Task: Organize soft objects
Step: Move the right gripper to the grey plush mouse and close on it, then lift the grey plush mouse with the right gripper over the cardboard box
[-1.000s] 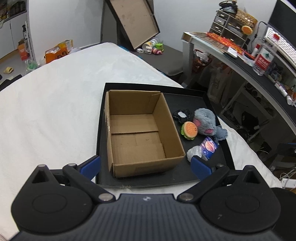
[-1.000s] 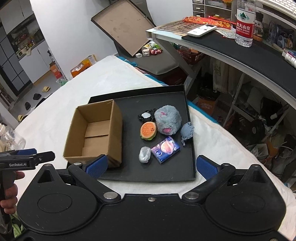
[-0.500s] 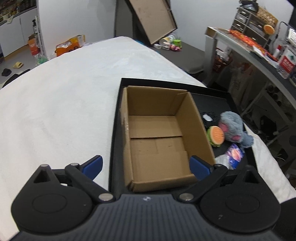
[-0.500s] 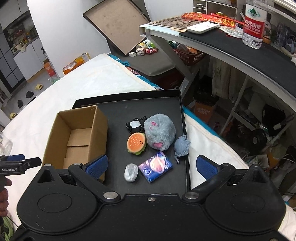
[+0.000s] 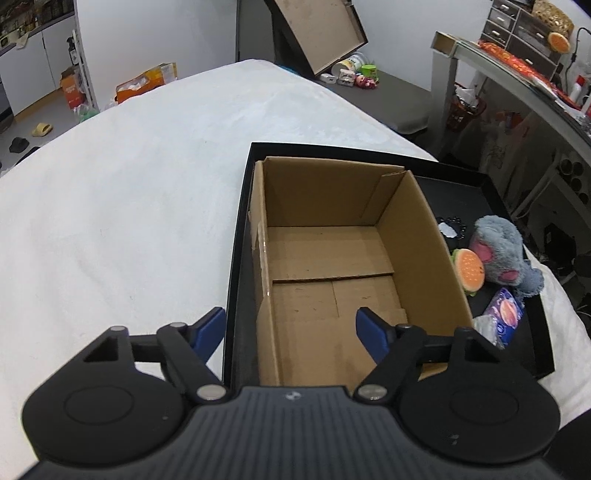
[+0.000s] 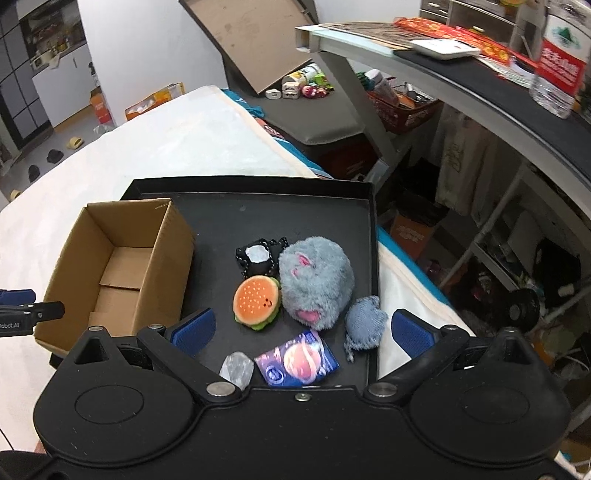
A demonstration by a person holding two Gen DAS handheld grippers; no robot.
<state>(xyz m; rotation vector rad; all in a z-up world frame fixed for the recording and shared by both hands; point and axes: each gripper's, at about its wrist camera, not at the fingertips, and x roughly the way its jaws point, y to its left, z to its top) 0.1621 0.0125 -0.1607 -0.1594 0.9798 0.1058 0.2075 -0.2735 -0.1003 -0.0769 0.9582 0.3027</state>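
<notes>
An empty cardboard box point(image 5: 332, 258) point(image 6: 122, 266) stands on the left of a black tray point(image 6: 295, 210) point(image 5: 476, 192). Beside it lie a grey plush mouse point(image 6: 316, 282) point(image 5: 498, 243), a burger plush point(image 6: 256, 301) point(image 5: 469, 269), a black-and-white plush point(image 6: 258, 256), a small blue-grey plush point(image 6: 364, 325), a purple packet point(image 6: 297, 363) point(image 5: 504, 314) and a clear crumpled wrap point(image 6: 236, 369). My left gripper point(image 5: 291, 330) is open over the box's near left wall. My right gripper point(image 6: 301, 326) is open above the burger and mouse.
The tray lies on a white bed point(image 5: 129, 206). A desk point(image 6: 461, 62) with a water bottle point(image 6: 557, 62) runs along the right. A tilted lid point(image 5: 317, 29) and small toys sit on a grey bench point(image 6: 314, 110) behind.
My left gripper has moved left and closer over the box and narrowed somewhat. My right gripper has moved forward and lower toward the plush toys.
</notes>
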